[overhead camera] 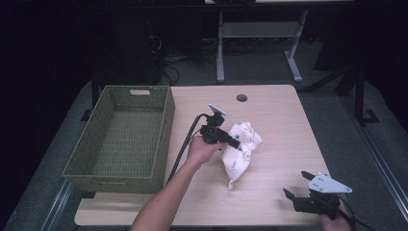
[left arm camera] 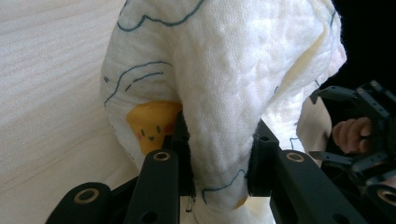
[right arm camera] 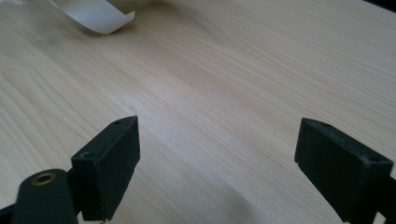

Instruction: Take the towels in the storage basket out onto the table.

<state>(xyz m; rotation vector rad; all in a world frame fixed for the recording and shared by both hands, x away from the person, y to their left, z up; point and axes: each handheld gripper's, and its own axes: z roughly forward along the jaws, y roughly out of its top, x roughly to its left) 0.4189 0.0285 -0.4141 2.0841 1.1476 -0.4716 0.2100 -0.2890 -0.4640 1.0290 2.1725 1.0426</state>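
Note:
A white cloth (overhead camera: 240,149) with blue lines and small yellow figures lies crumpled on the light wooden table (overhead camera: 274,115), just right of centre. My left gripper (overhead camera: 231,143) comes at it from the left and is shut on a bunched fold. In the left gripper view the two black pads press into the cloth (left arm camera: 224,70) from both sides. My right gripper (overhead camera: 296,184) rests near the table's front right corner, open, with bare wood between its jaws (right arm camera: 217,154). A corner of the cloth (right arm camera: 98,14) shows far ahead of it.
A green woven basket (overhead camera: 163,139), with nothing in it, stands along the table's left side. A round cable hole (overhead camera: 241,97) sits near the far edge. The left gripper's cable (overhead camera: 185,142) runs beside the basket. A desk frame (overhead camera: 220,53) stands beyond the table.

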